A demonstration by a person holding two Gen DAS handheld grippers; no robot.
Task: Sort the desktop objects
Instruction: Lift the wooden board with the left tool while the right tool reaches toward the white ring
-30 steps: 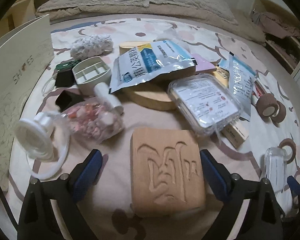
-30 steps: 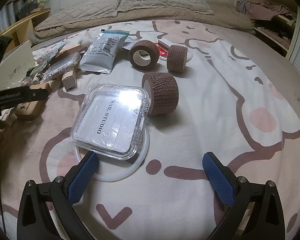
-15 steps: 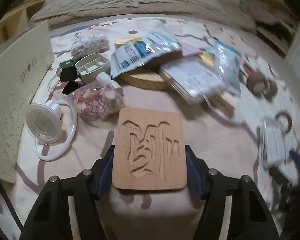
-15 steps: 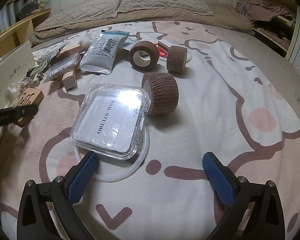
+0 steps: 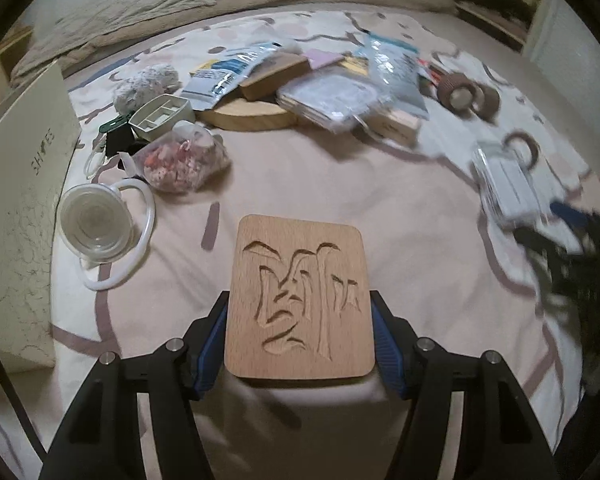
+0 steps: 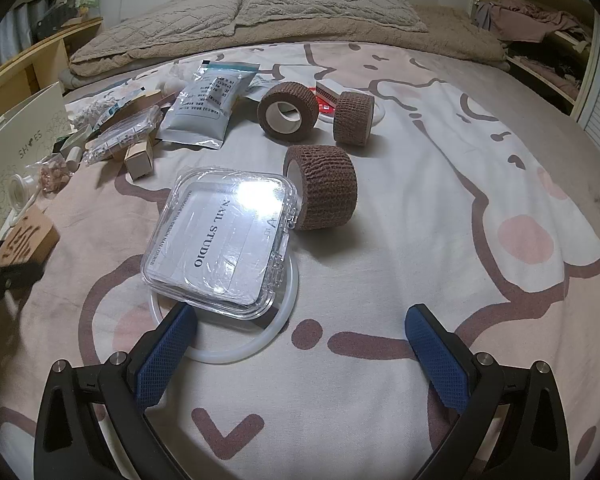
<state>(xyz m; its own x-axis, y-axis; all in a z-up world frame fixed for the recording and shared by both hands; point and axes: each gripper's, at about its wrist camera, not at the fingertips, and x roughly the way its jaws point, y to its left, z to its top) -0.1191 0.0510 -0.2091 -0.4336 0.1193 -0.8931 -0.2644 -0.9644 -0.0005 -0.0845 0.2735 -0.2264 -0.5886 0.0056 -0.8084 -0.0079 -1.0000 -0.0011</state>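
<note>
Both pads of the left hand-held gripper [image 5: 299, 336] clamp the carved wooden block [image 5: 299, 298]

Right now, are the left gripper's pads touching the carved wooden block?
Touching. The left wrist view shows both blue pads pressed against the carved wooden block, held by the left gripper.

left claw [image 5: 299, 332]: clamped, angled down | right claw [image 6: 300, 344]: spread wide

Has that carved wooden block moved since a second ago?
Yes. In the right wrist view the carved wooden block, held by the left gripper, has shifted left, away from the still clear case.
</note>
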